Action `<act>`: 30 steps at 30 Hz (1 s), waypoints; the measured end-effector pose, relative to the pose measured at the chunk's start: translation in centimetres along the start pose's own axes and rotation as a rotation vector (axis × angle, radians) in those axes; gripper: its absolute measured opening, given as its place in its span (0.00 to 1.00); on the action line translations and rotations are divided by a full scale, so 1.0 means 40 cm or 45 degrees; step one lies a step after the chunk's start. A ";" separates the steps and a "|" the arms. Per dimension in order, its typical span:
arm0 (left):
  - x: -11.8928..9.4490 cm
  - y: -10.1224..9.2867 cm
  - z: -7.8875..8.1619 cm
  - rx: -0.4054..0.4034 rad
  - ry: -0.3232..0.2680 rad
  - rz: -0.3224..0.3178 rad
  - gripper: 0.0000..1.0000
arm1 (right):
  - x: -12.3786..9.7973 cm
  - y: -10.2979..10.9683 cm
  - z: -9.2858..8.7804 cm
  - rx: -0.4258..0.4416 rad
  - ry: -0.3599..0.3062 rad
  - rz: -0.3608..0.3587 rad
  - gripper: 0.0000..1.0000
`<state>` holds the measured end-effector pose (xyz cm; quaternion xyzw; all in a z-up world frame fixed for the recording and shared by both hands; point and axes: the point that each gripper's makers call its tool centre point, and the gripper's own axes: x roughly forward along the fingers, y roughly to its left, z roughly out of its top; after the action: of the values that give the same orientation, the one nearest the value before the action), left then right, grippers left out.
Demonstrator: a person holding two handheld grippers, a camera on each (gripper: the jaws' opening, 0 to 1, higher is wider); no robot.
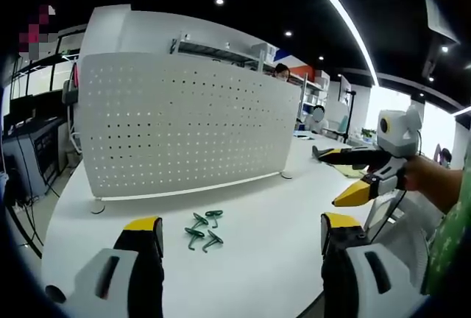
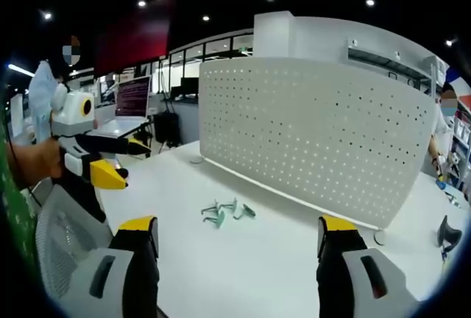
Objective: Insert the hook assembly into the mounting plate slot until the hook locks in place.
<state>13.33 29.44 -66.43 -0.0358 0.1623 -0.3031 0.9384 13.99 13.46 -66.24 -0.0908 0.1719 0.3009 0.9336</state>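
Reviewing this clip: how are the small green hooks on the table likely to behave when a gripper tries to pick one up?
The green hooks look thin and small, so probably light and stiff. They lie flat in a loose cluster on the smooth white table, so one may slide or drag its neighbours when nudged. Their bent shape makes rolling unlikely.

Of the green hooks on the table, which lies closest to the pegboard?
In the left gripper view, the hook at the cluster's top right lies closest to the pegboard; the others sit nearer the camera.

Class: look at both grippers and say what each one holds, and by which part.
Nothing is held. The left gripper and right gripper both have open, empty jaws. The green hooks lie loose on the white table, before the perforated panel.
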 end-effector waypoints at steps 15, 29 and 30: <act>0.002 -0.014 -0.015 -0.009 0.013 -0.011 0.90 | 0.033 -0.015 0.005 -0.046 0.031 0.037 0.86; 0.007 -0.025 -0.032 -0.023 0.027 -0.017 0.90 | 0.141 -0.016 0.030 -0.138 0.063 0.116 0.82; 0.007 -0.025 -0.033 -0.024 0.028 -0.016 0.90 | 0.151 -0.016 0.029 -0.150 0.069 0.122 0.81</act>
<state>12.57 28.49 -67.58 -0.0425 0.1752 -0.3078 0.9342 19.27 16.45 -67.38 -0.1454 0.1831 0.3521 0.9063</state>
